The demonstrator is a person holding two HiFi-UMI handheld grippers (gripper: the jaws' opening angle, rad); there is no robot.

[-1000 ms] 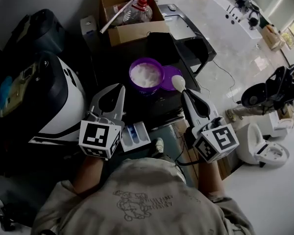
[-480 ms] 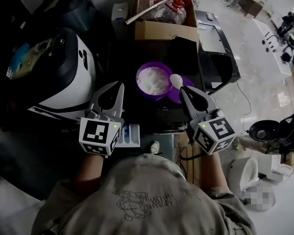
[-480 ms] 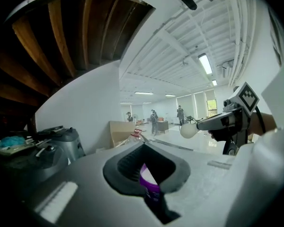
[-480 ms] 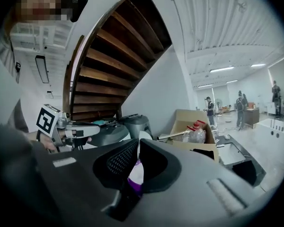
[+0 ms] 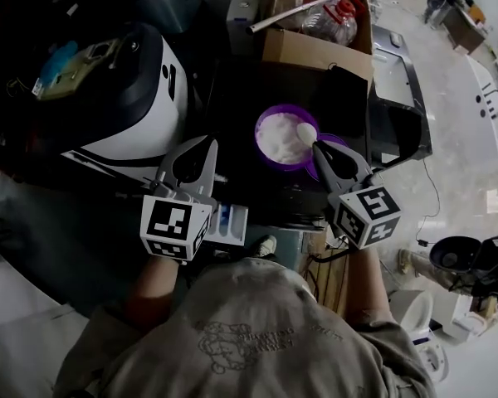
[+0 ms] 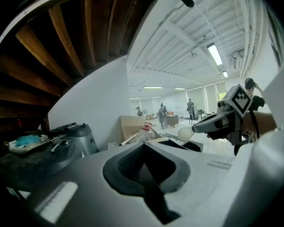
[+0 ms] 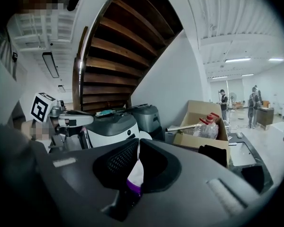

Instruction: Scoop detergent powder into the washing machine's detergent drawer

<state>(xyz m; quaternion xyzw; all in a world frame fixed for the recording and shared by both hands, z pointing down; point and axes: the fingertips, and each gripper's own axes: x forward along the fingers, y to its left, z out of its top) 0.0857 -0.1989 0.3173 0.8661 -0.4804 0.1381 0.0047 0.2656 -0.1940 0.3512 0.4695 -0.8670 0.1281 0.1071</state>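
A purple tub (image 5: 270, 116) full of white detergent powder stands on a dark surface, its purple lid (image 5: 330, 149) lying at its right. My right gripper (image 5: 320, 150) is shut on a white scoop (image 5: 305, 133), whose heaped bowl hangs over the tub's right rim. In the right gripper view the scoop (image 7: 136, 170) shows white between the shut jaws. My left gripper (image 5: 204, 146) is shut and holds nothing, to the left of the tub and above the pulled-out white and blue detergent drawer (image 5: 231, 223). The white and black washing machine (image 5: 124, 89) lies further left.
An open cardboard box (image 5: 315, 48) with a plastic bottle (image 5: 336, 19) in it stands behind the tub. A black cloth (image 5: 336, 85) lies between box and tub. A grey appliance (image 7: 149, 117) stands behind the washing machine. People stand far off across the hall.
The right gripper has carried the scoop from over the lid leftward to the tub's right rim. The head view has swung, so the whole scene has shifted right. The left gripper has stayed shut.
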